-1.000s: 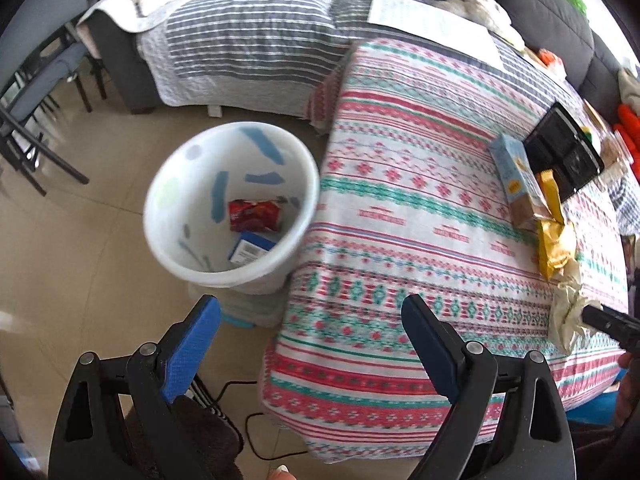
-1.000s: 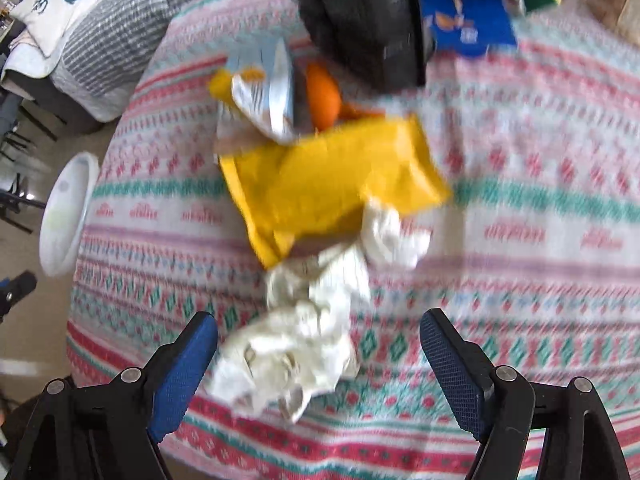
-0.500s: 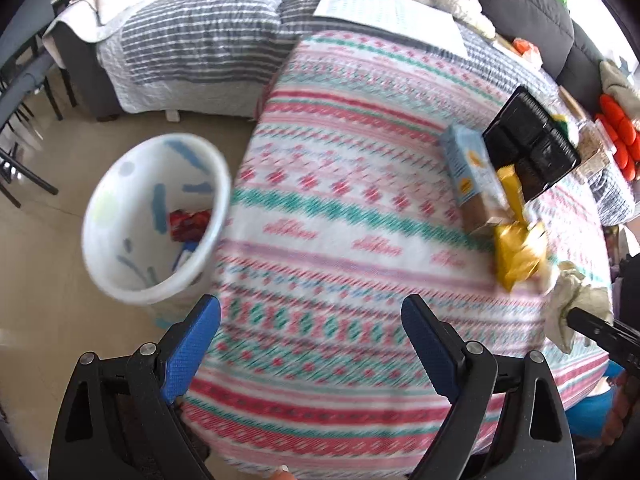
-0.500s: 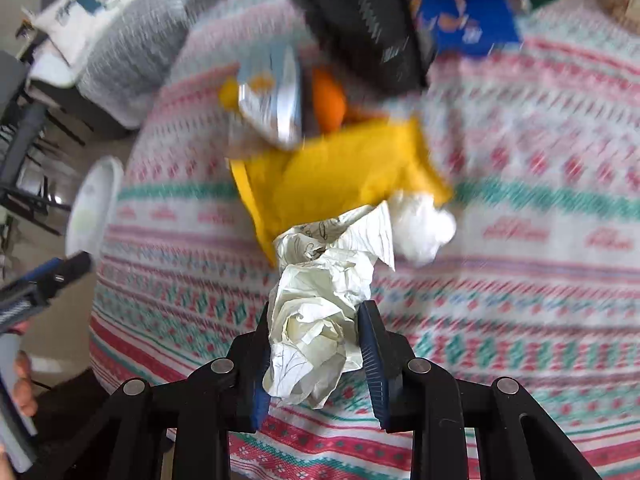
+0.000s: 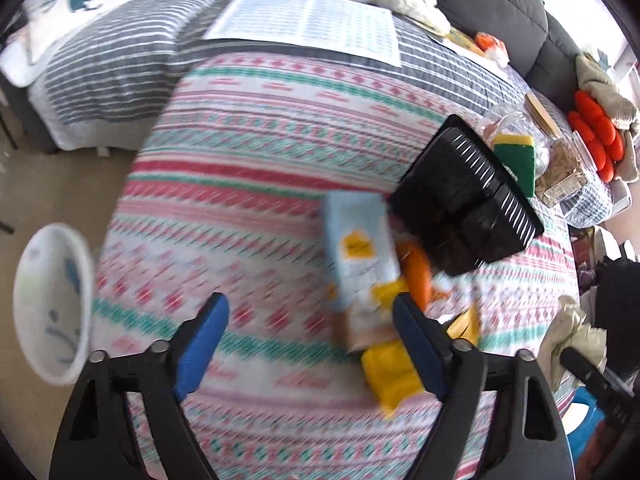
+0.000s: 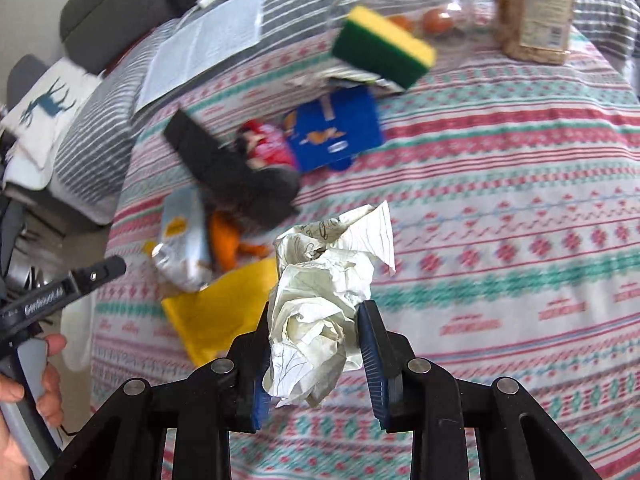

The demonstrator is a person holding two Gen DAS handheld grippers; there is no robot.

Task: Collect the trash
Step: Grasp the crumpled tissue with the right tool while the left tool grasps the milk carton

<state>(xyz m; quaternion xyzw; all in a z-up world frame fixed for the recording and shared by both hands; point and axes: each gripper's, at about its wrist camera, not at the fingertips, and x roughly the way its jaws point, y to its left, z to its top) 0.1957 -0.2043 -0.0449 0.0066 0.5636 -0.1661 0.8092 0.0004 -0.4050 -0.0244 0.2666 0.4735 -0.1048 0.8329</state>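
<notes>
Right gripper [image 6: 314,354] clenched on crumpled paper [image 6: 320,304], lower centre, above patterned tablecloth [image 6: 500,240]. Left gripper [image 5: 308,344] closing, nothing between jaws; yellow wrapper [image 5: 390,372] beside right finger. White bin [image 5: 52,304] at left edge.

No text reads clearly: faint white lettering on the black handheld gripper's arm [image 6: 44,294], beside the yellow flat packet [image 6: 218,312], stays illegible.

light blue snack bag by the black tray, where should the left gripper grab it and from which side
Grip the light blue snack bag at its crumpled open end, nearest the left gripper, coming from above with the pads across its narrow width. It lies flat and long on the tablecloth; its far end abuts the black tray. The gripper's jaws are closing with nothing between them.
</notes>
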